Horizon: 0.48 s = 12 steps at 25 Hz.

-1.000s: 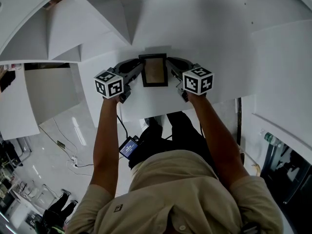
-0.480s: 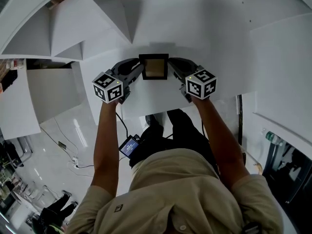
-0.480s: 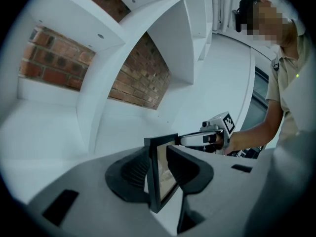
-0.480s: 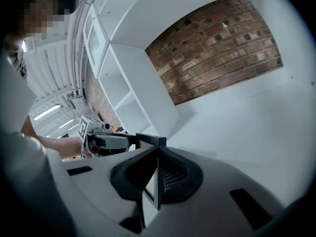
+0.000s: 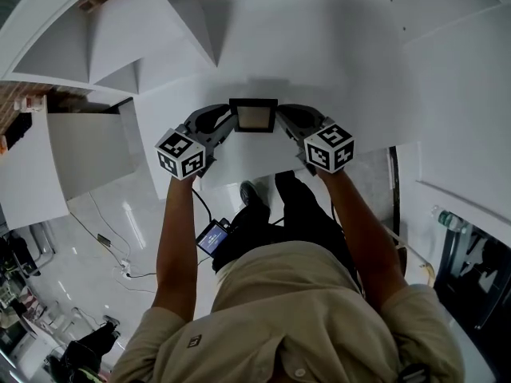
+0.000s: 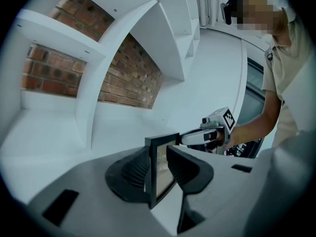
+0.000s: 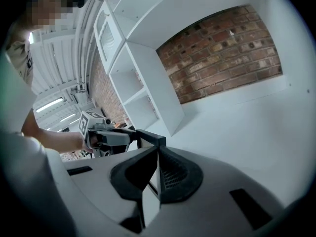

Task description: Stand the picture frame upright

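Observation:
A small black picture frame (image 5: 253, 116) with a brownish picture is held over the white tabletop (image 5: 319, 46), tipped up so that it looks short from above. My left gripper (image 5: 229, 124) is shut on its left edge and my right gripper (image 5: 280, 124) on its right edge. In the left gripper view the frame (image 6: 160, 164) stands on edge between the dark pads (image 6: 131, 174), with the other gripper (image 6: 217, 128) behind it. In the right gripper view the frame's black edge (image 7: 150, 138) sticks out of my right gripper (image 7: 157, 174), with the other gripper (image 7: 101, 132) beyond it.
White shelf compartments (image 5: 136, 46) rise at the table's left, backed by a brick wall (image 6: 131, 80). More white shelving (image 7: 143, 83) and brick (image 7: 222, 48) show in the right gripper view. The table's near edge (image 5: 239, 174) runs just under my hands.
Both grippers have risen and moved slightly away from the person with the frame. The frame has tipped up: from above it looks shorter than a second ago.

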Available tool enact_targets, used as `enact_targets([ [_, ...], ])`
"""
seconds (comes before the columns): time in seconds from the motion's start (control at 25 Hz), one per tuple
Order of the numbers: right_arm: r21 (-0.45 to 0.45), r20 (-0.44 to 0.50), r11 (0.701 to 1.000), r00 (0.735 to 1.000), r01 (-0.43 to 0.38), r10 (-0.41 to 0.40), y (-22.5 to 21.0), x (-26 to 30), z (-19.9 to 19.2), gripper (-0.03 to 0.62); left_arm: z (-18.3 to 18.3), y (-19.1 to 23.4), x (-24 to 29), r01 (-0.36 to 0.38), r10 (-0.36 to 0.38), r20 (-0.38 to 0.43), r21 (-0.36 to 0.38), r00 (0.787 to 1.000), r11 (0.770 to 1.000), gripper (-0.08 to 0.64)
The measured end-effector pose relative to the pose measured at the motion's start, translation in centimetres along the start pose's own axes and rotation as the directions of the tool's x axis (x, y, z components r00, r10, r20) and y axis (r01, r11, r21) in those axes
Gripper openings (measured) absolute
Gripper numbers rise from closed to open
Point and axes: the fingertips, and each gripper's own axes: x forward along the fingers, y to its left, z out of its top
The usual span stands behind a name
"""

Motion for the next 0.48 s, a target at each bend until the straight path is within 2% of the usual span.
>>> enact_targets([
  [0.2,-0.026,0.013,1.000,1.000,0.005,-0.005,1.3,-1.1,-0.7,0.017,-0.6,-1.4,-0.7,-0.008,0.009,-0.006,0.038,1.000,0.999,0.097],
  [0.48,-0.061,0.003,0.998,1.000,0.004,-0.003,2.8,-2.1,-1.5,0.017,-1.1,-2.8,-1.7,0.004,-0.004,-0.011,0.050,1.000,0.999,0.097],
])
